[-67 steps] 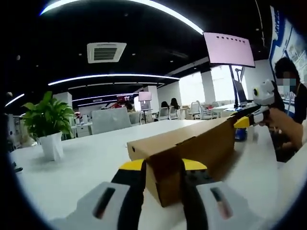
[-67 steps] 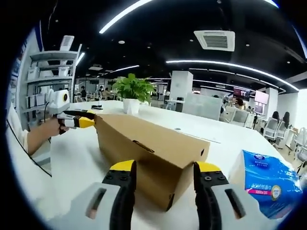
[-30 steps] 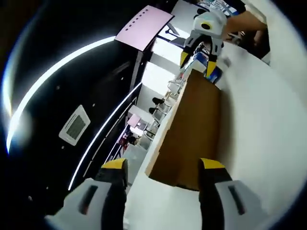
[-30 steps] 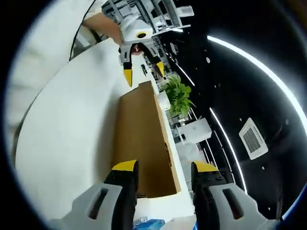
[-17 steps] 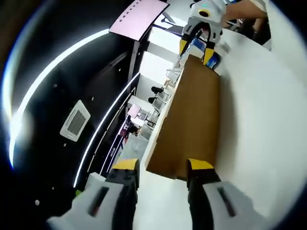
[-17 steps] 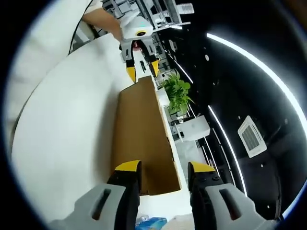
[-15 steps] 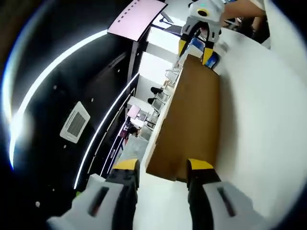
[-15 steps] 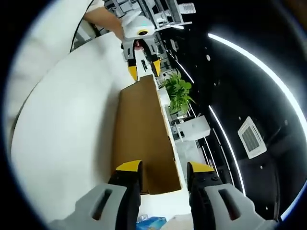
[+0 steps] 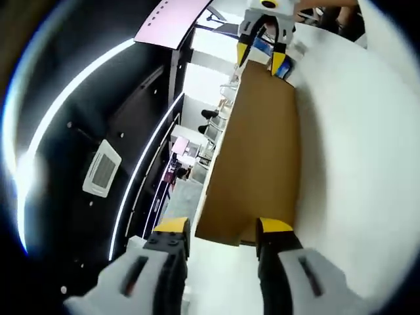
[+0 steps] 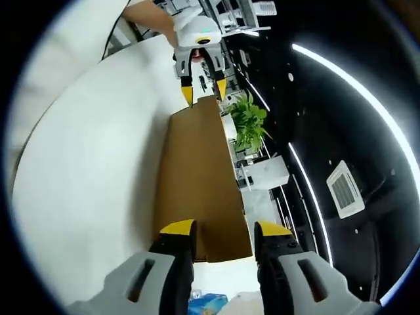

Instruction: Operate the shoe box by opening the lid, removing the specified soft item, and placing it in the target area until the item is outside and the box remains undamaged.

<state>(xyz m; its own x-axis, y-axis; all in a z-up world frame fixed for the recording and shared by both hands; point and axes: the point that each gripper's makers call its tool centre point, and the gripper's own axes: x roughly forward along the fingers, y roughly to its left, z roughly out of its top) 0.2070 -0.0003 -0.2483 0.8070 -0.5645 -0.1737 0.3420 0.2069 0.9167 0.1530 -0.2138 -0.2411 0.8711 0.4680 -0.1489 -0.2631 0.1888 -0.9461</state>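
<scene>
A long brown cardboard shoe box [image 9: 259,151] lies on the white table [image 9: 354,170], closed, and runs away from both cameras. Both views are rolled about a quarter turn, so the table stands at one side. My left gripper [image 9: 223,226] has its jaws on the box's near end, and it appears across the box as the left gripper [image 10: 203,90] straddling the far end. My right gripper [image 10: 224,228] holds the other end of the shoe box [image 10: 197,177], and appears opposite as the right gripper [image 9: 262,56]. The soft item is hidden inside.
A blue tissue pack [image 10: 205,306] lies by the right gripper's end of the box. A potted plant [image 10: 249,125] stands on the table beyond the box. A pink screen [image 9: 176,20] hangs overhead. A person's hand [image 10: 149,13] holds the far gripper.
Both views have rolled about a quarter turn since the first frames. Both pairs of jaws have narrowed onto the box ends over the last second. The box stays closed on the table.
</scene>
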